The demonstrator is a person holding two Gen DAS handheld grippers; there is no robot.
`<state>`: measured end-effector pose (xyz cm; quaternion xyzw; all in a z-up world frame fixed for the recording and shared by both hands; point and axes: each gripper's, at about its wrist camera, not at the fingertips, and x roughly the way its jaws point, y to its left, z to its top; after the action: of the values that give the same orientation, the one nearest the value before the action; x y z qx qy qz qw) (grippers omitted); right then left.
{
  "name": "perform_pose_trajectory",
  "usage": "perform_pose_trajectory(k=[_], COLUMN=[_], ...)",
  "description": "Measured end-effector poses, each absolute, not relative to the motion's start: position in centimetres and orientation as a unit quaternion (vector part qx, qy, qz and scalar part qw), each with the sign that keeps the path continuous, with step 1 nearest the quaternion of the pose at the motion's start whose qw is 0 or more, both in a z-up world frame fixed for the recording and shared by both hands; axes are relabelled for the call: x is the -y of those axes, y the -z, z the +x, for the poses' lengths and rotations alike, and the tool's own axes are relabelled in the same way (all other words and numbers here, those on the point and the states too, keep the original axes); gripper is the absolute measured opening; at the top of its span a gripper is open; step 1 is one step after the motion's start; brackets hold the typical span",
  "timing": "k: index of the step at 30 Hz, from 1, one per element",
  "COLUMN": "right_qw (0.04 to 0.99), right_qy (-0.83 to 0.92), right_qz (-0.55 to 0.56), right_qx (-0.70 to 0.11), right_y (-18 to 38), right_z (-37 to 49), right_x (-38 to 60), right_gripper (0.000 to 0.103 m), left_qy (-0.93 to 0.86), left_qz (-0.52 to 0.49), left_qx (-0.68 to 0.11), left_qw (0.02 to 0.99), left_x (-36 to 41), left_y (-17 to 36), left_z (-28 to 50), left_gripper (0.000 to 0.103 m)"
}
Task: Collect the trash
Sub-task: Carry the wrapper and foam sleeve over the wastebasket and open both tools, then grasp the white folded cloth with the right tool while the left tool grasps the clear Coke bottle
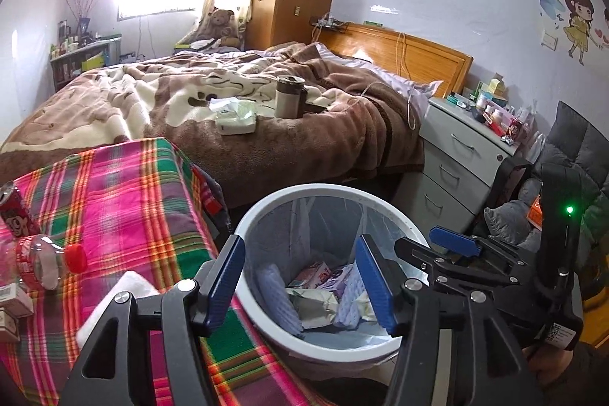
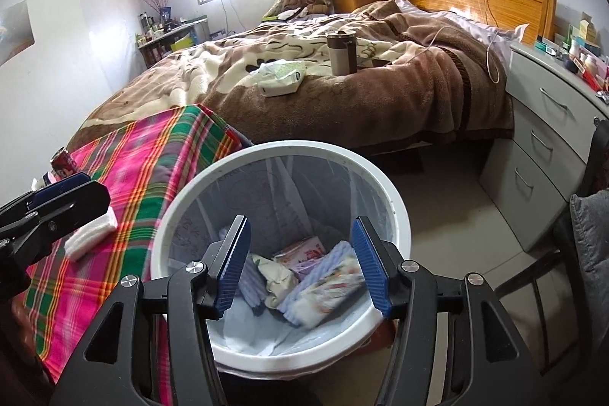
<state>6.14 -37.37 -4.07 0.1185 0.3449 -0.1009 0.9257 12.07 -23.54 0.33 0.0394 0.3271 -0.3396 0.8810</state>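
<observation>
Both grippers hang over the white bin [image 2: 396, 212], which stands on the floor just beside the plaid-covered table [image 1: 125, 200]. Down in its liner lies a good heap already: wrappers, packets and padded sheets [image 2: 300, 276], so a fair share of the collecting looks done.

The left gripper [image 1: 300, 286] has its blue pads spread with nothing between them, only the bin below. The right gripper [image 2: 302, 263] is the same: jaws apart, empty, aimed straight into the bin. Both loads look delivered.

What is left? On the table, a clear bottle with a red cap [image 1: 51, 259] lies on its side, with a red can [image 1: 17, 208] just behind it. Small cartons [image 1: 13, 307] sit at the left edge, and a white pad [image 2: 91, 233] rests near the table's near side. I would judge those the next pickups, though which of them count as trash I cannot tell for sure.
</observation>
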Motion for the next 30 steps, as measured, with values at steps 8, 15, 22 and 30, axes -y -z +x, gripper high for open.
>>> perform_pose_trajectory(k=[8,15,22,30], right_qw=[0.930,0.935,0.939,0.932], right_qy=[0.088,0.062,0.028,-0.015], right_qz=[0.120,0.118,0.112,0.104], right_qx=[-0.336,-0.328,-0.324,-0.348], right_y=[3.4,2.9,2.6,3.8], right_z=[6.4,7.0,7.9,10.0], right_x=[35.5,33.0,29.9,25.5], right_gripper=[0.057,0.058,0.065,0.066], left_qy=[0.315,0.282,0.240,0.183], left_qz=[0.030,0.024,0.019,-0.008], left_qx=[-0.318,-0.306,-0.296,-0.309], left_qw=[0.894,0.909,0.924,0.933], left_x=[20.2,16.7,11.6,4.9], left_y=[-1.2,-2.0,-1.8,-0.7], left_z=[11.6,11.6,11.7,13.2], left_gripper=[0.061,0.061,0.064,0.064])
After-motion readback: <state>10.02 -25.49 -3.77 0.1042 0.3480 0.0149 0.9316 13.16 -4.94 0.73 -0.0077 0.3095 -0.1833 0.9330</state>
